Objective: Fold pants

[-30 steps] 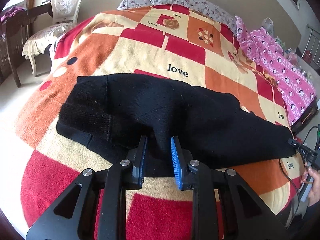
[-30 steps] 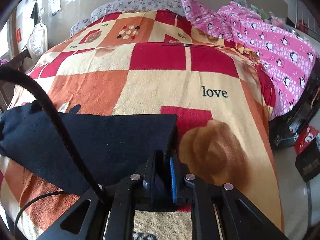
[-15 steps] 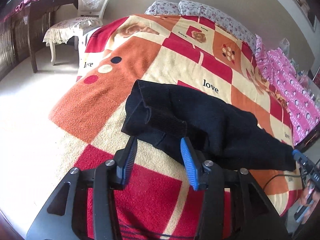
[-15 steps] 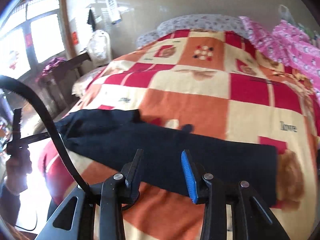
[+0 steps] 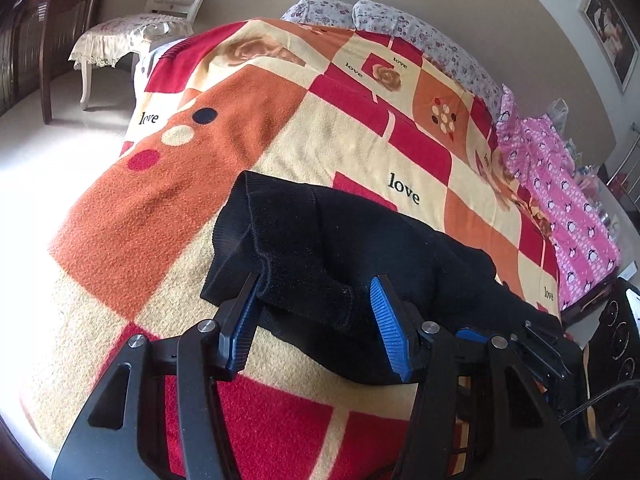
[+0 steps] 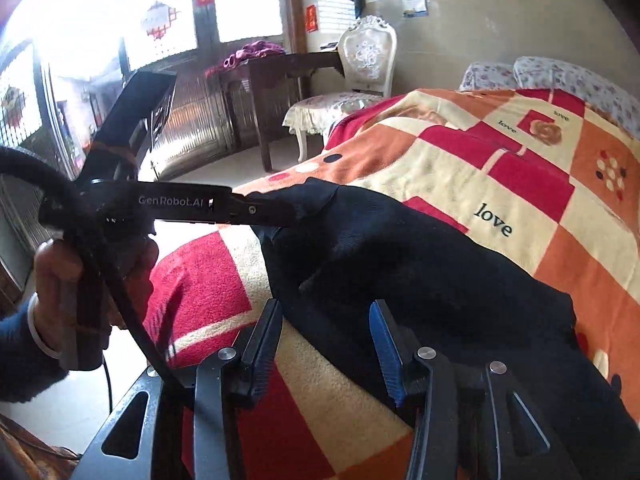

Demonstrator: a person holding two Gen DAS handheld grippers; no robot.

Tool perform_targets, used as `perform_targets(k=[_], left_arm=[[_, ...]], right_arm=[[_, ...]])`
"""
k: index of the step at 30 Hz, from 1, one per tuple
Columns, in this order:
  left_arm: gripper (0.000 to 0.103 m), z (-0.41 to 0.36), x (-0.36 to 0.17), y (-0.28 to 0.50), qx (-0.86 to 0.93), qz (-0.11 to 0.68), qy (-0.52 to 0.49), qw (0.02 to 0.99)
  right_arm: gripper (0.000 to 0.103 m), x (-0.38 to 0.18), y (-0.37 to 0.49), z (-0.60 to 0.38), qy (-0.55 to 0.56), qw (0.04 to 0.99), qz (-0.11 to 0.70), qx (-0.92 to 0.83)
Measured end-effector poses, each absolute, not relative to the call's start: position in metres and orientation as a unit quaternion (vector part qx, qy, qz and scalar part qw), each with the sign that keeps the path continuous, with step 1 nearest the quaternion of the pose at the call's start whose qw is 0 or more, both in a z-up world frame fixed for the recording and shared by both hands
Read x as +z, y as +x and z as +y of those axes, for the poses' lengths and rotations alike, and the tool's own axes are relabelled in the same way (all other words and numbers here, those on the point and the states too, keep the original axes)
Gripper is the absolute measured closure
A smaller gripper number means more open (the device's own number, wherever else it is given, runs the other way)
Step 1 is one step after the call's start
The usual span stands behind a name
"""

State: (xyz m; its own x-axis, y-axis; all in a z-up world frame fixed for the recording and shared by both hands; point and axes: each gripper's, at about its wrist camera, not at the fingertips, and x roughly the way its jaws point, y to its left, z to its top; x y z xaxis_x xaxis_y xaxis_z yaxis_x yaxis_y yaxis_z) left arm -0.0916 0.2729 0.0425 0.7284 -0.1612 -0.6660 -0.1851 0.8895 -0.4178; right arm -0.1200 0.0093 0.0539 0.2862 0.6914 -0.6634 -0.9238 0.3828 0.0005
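The pants (image 5: pixel 360 256) are being left lengthwise across the bed (image 5: pixel 320 136), the near-left bunched end lying between the released left claw (image 5: pixel 310 320); the right claw (image 6: pixel 326 344), jaws also just opened, is being held apart over the near edge.

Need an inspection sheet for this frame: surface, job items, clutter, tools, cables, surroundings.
Surface: bed under a red, orange and cream checked fleece blanket printed "love".
Job's things: black knit pants lying across the blanket, partly folded, waistband end bunched.
Clutter: pink penguin-print bedding along the far side; floral pillows at the head.
Grippers: left tool open, jaws just been opening, pants fabric between the pads, not pinched. Right tool open, also just been opening, pants edge between the pads.
Cables: black cable looping past the person's hand.
Surroundings: white carved chair, dark wooden table, bright windows.
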Motion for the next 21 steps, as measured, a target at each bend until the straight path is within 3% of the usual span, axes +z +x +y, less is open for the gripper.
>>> perform_targets(k=[2, 3, 4, 5, 7, 12, 21], left_arm=[[0.048, 0.273, 0.042, -0.089, 0.001, 0.36, -0.232, 0.904], [0.048, 0.274, 0.042, -0.087, 0.001, 0.356, -0.234, 0.905], [0.053, 0.275, 0.042, -0.085, -0.001, 0.357, -0.234, 0.904], [0.073, 0.275, 0.043, -0.082, -0.001, 0.356, -0.229, 0.906], [0.086, 0.276, 0.049, -0.079, 0.008, 0.35, -0.206, 0.914], [0.091, 0.288, 0.065, -0.09, 0.016, 0.318, -0.176, 0.931], [0.09, 0.302, 0.025, -0.094, 0.064, 0.369, -0.18, 0.91]], right_arm=[[0.06, 0.049, -0.116, 0.015, -0.224, 0.781, 0.283, 0.51], [0.066, 0.046, -0.114, 0.018, -0.234, 0.785, 0.276, 0.503], [0.087, 0.044, -0.11, 0.022, -0.238, 0.784, 0.284, 0.498], [0.091, 0.042, -0.105, 0.022, -0.233, 0.782, 0.295, 0.498], [0.098, 0.043, -0.1, 0.022, -0.215, 0.787, 0.304, 0.491], [0.098, 0.064, -0.105, 0.013, -0.17, 0.795, 0.291, 0.504], [0.098, 0.03, -0.098, 0.021, -0.158, 0.767, 0.357, 0.508]])
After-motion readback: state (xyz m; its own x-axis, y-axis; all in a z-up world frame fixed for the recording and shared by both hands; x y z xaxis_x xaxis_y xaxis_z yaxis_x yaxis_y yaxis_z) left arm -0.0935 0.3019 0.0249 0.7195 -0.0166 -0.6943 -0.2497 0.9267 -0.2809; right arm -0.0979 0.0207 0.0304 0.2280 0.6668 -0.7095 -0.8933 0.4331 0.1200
